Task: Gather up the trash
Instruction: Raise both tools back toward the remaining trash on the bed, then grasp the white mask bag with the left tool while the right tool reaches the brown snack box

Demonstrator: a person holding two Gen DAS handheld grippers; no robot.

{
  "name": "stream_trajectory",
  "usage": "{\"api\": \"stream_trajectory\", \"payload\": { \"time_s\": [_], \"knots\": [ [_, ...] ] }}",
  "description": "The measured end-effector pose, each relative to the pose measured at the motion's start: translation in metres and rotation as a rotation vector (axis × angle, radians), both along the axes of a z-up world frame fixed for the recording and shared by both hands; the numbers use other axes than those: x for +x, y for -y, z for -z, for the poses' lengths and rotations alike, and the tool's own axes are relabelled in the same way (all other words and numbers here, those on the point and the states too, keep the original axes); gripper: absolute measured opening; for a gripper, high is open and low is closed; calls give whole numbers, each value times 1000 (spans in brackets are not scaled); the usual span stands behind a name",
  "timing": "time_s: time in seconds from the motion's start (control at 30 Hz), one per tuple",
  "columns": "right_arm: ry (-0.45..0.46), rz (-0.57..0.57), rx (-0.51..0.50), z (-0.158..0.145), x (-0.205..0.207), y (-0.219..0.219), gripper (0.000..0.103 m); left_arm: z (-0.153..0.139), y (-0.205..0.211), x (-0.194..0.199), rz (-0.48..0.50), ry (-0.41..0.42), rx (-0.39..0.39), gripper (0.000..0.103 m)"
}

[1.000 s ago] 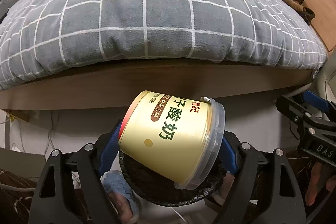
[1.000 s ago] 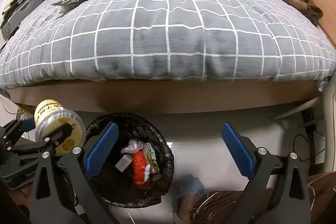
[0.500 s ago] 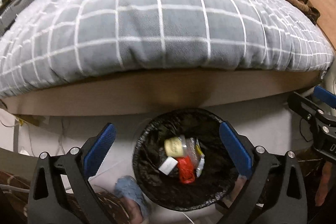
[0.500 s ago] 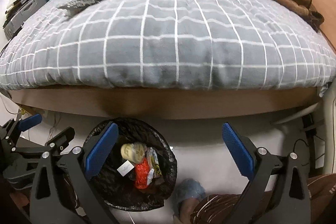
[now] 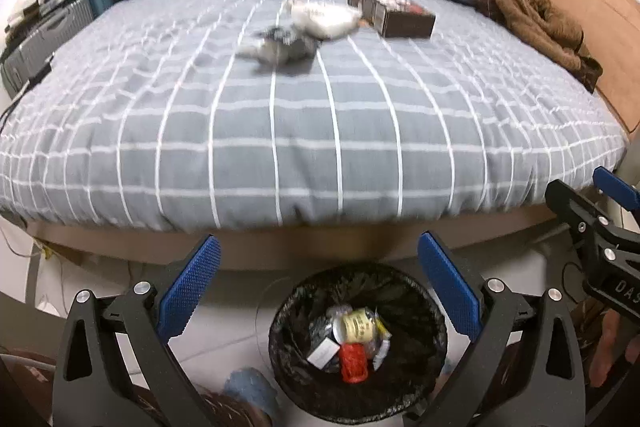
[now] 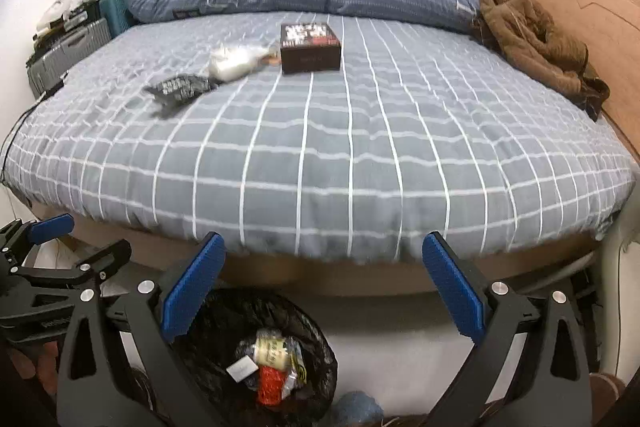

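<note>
Left hand-held gripper (image 5: 318,289): released; its jaws have just been opening and nothing is between them. It hangs over the bin.
Right hand-held gripper (image 6: 322,291): released as well, blue pads wide apart and empty, pointing at the near edge of the bed.
Bin (image 5: 432,311): black-lined, on the floor just below the bed's near edge. It holds the yoghurt tub (image 5: 358,325), a red wrapper (image 5: 352,363) and a small white scrap (image 5: 322,351).
Trash left to collect: three pieces lie on the bed (image 6: 360,155), all toward its far edge and well apart from the bin.
Dark wrapper (image 6: 178,87): nearest the bed's left edge, crumpled and flat. It looks light, limp and likely slick, so a pinch on a raised fold should serve better than a scoop.
White bag (image 6: 236,61): between the wrapper and the box, touching or nearly touching the box. Soft and puffy, probably very light; take it across the bunched middle.
Brown box (image 6: 310,47): near the middle of the far edge, lying flat. Stiff card, likely light; its sides give flat faces for the pads, though it may be near the limit of their spread.
Brown garment (image 6: 528,39): heaped at the bed's right edge; probably not trash.
Progress: partly done, by my reading.
</note>
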State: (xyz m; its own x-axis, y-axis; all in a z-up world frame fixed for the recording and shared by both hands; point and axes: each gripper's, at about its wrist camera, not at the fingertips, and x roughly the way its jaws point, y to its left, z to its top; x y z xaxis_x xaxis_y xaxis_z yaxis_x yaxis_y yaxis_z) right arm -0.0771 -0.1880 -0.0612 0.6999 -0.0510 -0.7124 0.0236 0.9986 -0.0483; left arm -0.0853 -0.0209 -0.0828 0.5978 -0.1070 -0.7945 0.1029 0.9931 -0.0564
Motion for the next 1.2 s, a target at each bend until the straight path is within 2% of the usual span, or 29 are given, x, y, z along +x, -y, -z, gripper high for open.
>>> {"api": "stream_trajectory", "payload": {
  "time_s": [0.27,0.57,0.87,1.2],
  "knots": [
    [61,-17,-28,-18,18,-4,95,-21,-9,17,-14,39,-26,97],
    [78,-33,-15,-30,58,-7,95,-39,-22,59,-50,84,-6,97],
    [62,-39,-4,-31,116,-7,95,-48,-41,118,-85,117,1,97],
    [39,-22,8,-20,195,-3,95,-47,-26,185,-43,127,15,97]
  ]
}}
